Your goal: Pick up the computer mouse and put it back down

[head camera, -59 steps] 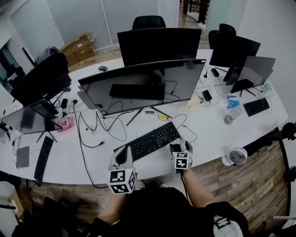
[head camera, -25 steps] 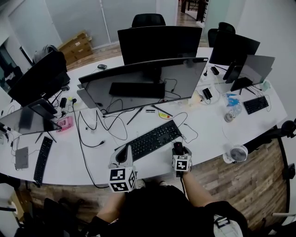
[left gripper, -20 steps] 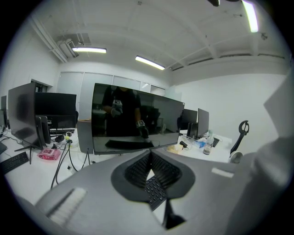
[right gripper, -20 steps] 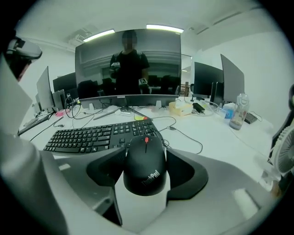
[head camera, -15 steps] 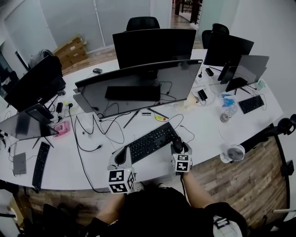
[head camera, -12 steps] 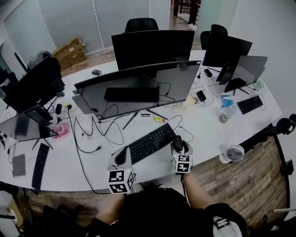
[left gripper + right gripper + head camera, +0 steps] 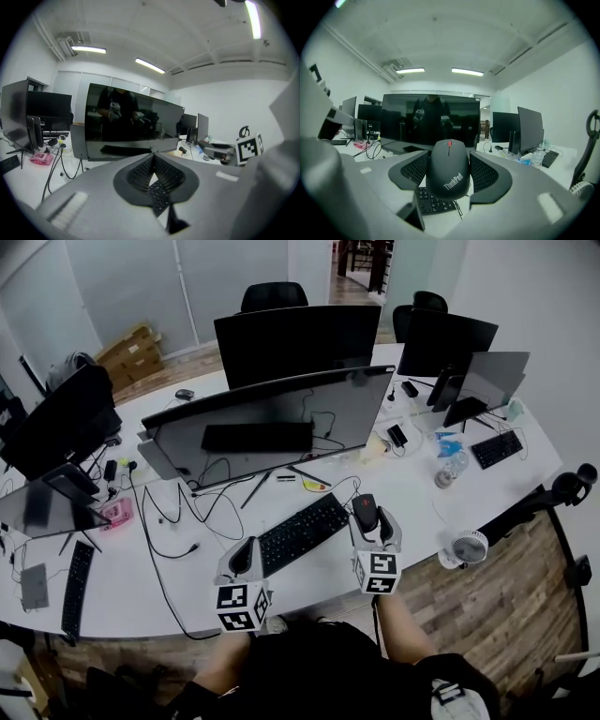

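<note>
Nearest the person, the left tongs (image 7: 242, 559) hover low over the front edge of the curved white table (image 7: 412, 486). In the left gripper view their ribbed black pads (image 7: 140, 174) meet at the tips with nothing between them, leaving only a small gap through which keys show.

The right tongs (image 7: 376, 524) sit just to the right and are closed on the rounded matt black computer mouse (image 7: 364, 512). In the right gripper view the pads press on both of its sides. The mouse (image 7: 449, 168) points away from the person, its red scroll wheel on top and white lettering on its rear. It is held clear of the table, with the right end of the flat black keyboard (image 7: 302, 532) showing beneath it.

A small round white desk fan (image 7: 469, 547) stands near the table's edge to the right. Behind the keyboard, loose black cables (image 7: 192, 512) trail across the table in front of the wide dark curved monitor (image 7: 272, 423). Further monitors stand behind and to either side, and black office chairs (image 7: 274, 296) stand beyond the table.
</note>
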`<state>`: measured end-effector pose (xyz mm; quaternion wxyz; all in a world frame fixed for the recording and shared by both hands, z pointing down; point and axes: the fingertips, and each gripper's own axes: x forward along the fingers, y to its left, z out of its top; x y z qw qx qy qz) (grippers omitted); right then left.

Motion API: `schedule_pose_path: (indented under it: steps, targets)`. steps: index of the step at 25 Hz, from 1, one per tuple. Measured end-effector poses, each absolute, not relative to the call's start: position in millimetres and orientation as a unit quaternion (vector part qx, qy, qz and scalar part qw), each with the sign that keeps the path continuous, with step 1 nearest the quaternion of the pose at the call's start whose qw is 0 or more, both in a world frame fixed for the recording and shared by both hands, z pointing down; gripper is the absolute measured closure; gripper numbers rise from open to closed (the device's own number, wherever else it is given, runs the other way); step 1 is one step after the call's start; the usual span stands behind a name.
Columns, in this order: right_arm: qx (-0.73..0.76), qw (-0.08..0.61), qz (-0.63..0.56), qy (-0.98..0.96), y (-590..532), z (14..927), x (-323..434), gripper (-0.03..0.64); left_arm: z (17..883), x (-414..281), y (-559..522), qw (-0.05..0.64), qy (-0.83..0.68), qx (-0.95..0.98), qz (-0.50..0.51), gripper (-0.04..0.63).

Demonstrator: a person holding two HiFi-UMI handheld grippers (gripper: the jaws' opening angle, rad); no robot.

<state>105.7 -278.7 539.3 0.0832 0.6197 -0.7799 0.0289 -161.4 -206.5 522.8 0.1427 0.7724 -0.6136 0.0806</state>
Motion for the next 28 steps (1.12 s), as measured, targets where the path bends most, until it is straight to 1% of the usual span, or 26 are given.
schedule_pose_path:
  steps: [4,8,17,22,28]
  targets:
    - [0.617,0.057,0.000,-0.785,-272.1,504.8,103.7,0.342,521.7,-160.3,-210.3,0.142,-0.611,0.775,0.079,0.541]
    - [0.615,0.047,-0.020,-0.787,-266.2,487.9,100.8,0.342,519.6,-161.2,-213.4,0.143,-0.610,0.776,0.072,0.541]
    - [0.617,0.044,-0.009,-0.786,-265.4,497.7,105.8,0.342,510.0,-163.2,-215.0,0.133,-0.615,0.775,0.066,0.541]
    - [0.616,0.061,0.004,-0.786,-273.3,517.6,105.0,0.342,507.7,-166.2,-215.4,0.129,-0.619,0.772,0.066,0.541]
    - [0.609,0.109,0.038,-0.785,-282.6,578.3,105.0,0.342,503.6,-170.4,-214.0,0.123,-0.626,0.768,0.062,0.541]
